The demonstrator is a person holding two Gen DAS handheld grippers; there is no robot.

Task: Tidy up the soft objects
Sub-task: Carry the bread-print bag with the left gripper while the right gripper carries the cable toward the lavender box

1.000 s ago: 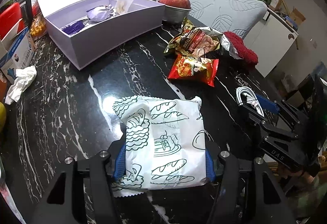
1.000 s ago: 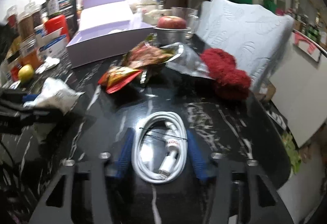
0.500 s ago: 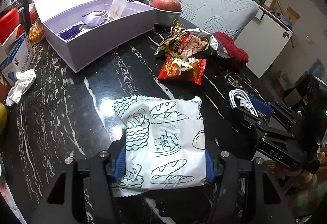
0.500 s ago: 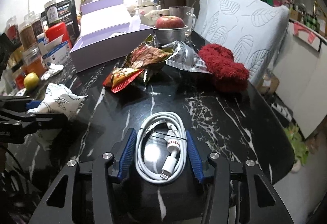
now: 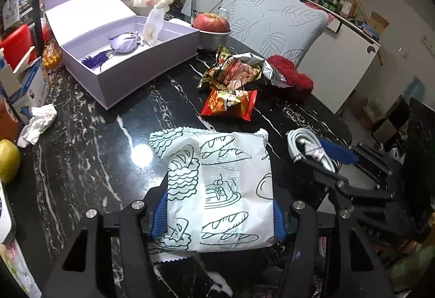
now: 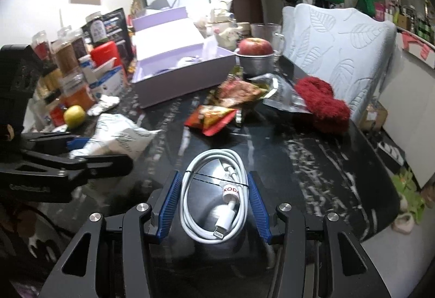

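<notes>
My left gripper is shut on a white bread bag printed with green bread drawings, held above the black marble table. It also shows in the right wrist view. My right gripper is shut on a coiled white charging cable, also seen in the left wrist view. An open lilac box stands at the back left with a purple pouch inside. A red fluffy cloth lies at the back right.
Snack packets lie mid-table. An apple in a metal bowl stands behind them. A crumpled tissue, a yellow fruit and cartons crowd the left edge. A quilted white cushion is behind the table.
Both grippers have lifted and drawn back from the table, each keeping its hold. The box and snacks now look farther away.
</notes>
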